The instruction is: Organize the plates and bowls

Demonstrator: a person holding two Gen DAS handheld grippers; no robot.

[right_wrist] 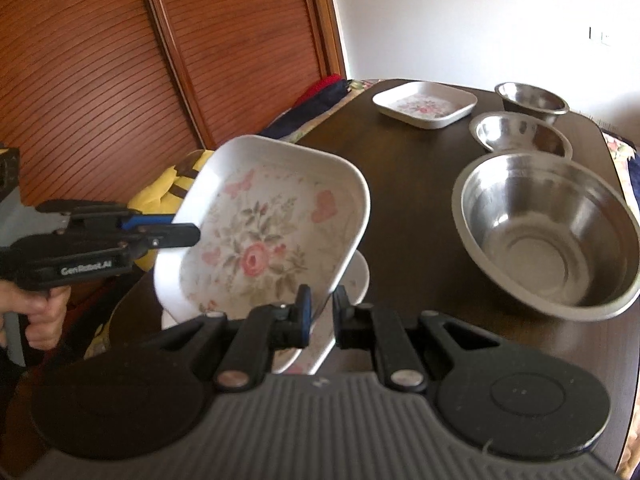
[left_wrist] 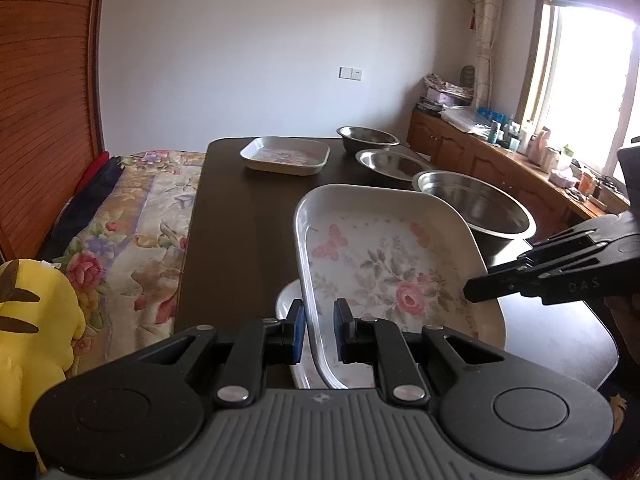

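A large square floral plate (left_wrist: 384, 264) (right_wrist: 264, 236) is held tilted above another white plate (left_wrist: 290, 304) (right_wrist: 356, 280) on the dark table (left_wrist: 248, 216). My left gripper (left_wrist: 319, 324) is shut on the floral plate's near rim; it also shows in the right wrist view (right_wrist: 176, 228). My right gripper (right_wrist: 321, 312) is shut on the plate's opposite rim, and shows in the left wrist view (left_wrist: 480, 288). A smaller floral plate (left_wrist: 285, 155) (right_wrist: 425, 104) lies at the far end. Three steel bowls stand in a row: large (left_wrist: 476, 204) (right_wrist: 548, 232), medium (left_wrist: 390, 164) (right_wrist: 522, 132), small (left_wrist: 366, 137) (right_wrist: 530, 100).
A bed with a floral cover (left_wrist: 132, 232) and a yellow plush toy (left_wrist: 32, 320) lie left of the table. A wooden slatted wardrobe (right_wrist: 120, 60) stands behind. A cluttered wooden counter (left_wrist: 520, 152) runs under the window on the right.
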